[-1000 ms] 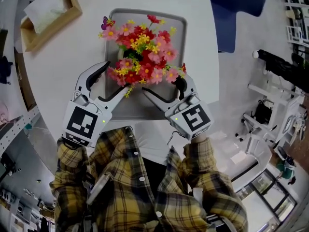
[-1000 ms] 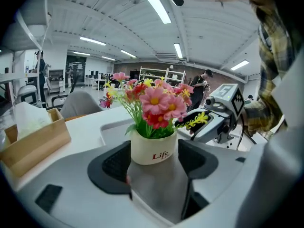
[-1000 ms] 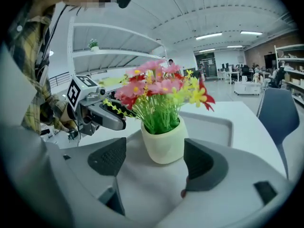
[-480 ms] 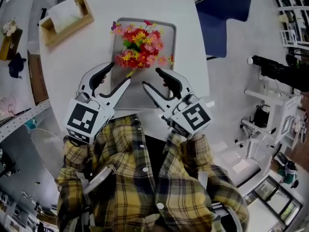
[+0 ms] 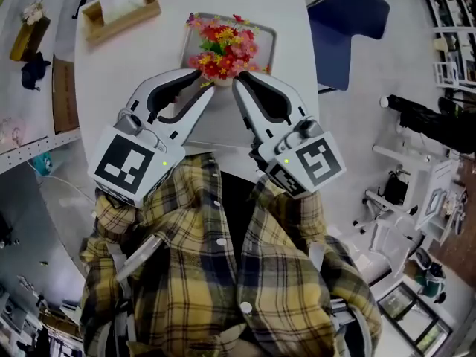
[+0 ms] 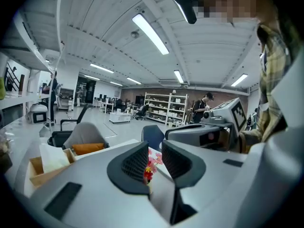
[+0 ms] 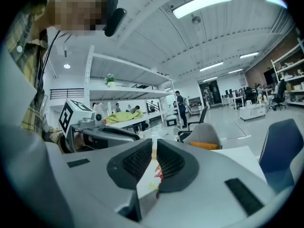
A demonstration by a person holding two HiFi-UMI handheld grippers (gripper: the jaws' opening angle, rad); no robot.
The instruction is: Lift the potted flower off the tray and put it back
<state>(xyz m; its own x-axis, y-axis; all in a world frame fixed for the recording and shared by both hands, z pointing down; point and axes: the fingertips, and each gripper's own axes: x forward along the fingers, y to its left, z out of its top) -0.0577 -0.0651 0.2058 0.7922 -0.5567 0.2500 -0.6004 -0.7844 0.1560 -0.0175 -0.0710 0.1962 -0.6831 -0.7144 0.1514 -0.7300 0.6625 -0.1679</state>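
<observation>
Raised and closing empty, left gripper [image 5: 208,82] is ajar, right gripper [image 5: 238,80] together.

No words, brand names or numbers are reading legibly in any view. The only signs showing are black-and-white square code markers:
- The left marker [image 5: 126,168] is sitting on the cube of the left hand-held gripper [image 5: 208,86], facing the head camera.
- The right marker [image 5: 317,162] is sitting on the cube of the right hand-held gripper [image 5: 238,82].

Each one is also showing edge-on in the opposite gripper view. Neither is carrying letters or digits. Anything on the far shelves [image 6: 161,108] is coming out too small and blurred to read.
</observation>
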